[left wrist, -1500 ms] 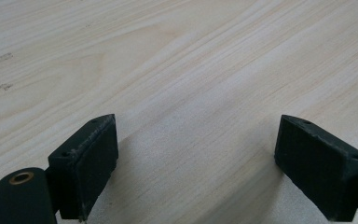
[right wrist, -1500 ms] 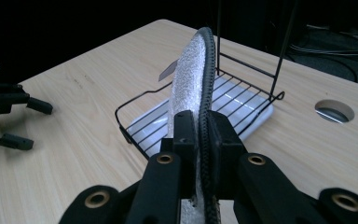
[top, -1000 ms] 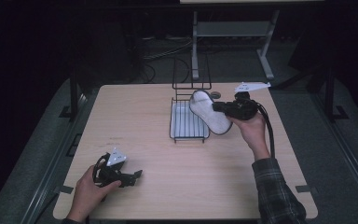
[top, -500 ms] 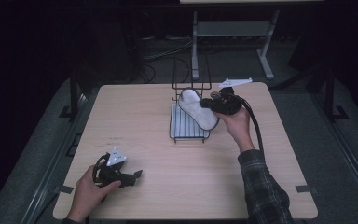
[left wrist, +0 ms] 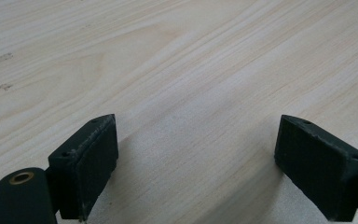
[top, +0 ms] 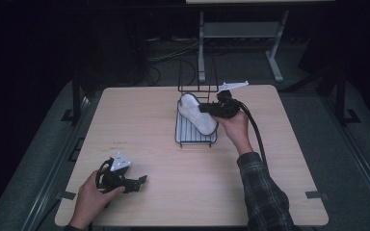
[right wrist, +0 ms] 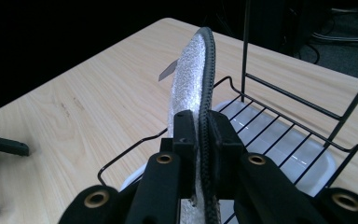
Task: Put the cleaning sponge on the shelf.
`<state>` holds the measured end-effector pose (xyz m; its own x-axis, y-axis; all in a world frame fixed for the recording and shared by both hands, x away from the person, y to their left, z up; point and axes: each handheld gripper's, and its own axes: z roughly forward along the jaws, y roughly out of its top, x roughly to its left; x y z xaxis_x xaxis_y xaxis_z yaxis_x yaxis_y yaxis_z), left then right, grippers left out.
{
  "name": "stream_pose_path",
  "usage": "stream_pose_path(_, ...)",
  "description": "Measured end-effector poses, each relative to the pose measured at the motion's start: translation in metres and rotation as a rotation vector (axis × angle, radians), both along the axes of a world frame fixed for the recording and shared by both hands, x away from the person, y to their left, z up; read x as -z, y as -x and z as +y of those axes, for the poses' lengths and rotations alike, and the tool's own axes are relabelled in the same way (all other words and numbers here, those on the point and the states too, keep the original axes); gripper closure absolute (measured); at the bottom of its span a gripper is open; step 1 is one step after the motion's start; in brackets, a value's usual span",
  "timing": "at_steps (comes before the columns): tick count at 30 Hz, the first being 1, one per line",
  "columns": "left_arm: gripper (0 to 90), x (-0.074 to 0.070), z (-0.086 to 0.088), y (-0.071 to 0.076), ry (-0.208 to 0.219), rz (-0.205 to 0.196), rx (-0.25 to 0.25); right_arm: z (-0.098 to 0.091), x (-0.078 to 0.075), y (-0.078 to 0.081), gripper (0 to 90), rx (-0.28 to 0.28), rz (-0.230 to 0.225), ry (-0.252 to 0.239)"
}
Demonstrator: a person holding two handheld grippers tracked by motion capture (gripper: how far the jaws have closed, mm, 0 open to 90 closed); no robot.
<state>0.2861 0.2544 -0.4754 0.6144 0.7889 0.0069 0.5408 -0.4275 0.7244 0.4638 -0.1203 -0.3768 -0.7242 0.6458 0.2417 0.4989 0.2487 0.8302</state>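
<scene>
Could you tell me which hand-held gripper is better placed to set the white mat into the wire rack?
Right. The right hand-held gripper is already shut on the mat, over the rack. The left hand-held gripper rests open near the table's front edge.

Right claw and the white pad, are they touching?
Touching. The right gripper view shows the right claw with both jaws pressed on the pad's black-edged rim, no gap.

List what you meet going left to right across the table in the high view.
Left gripper, resting on the table at its near left → black wire rack with the white padded mitt over it → right gripper, clamped on that mitt → its black cable.
</scene>
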Motion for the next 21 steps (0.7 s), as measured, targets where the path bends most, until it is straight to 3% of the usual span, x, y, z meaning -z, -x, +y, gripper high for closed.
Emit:
stream_pose_path(14,12.7,0.0,0.0,0.0,-0.001,-0.001,0.0,0.007,0.013,-0.003,81.7,0.008,0.029,0.028)
stream_pose_path(21,12.7,0.0,0.0,0.0,-0.001,-0.001,0.0,0.009,0.016,-0.004,77.7,0.027,-0.001,0.065)
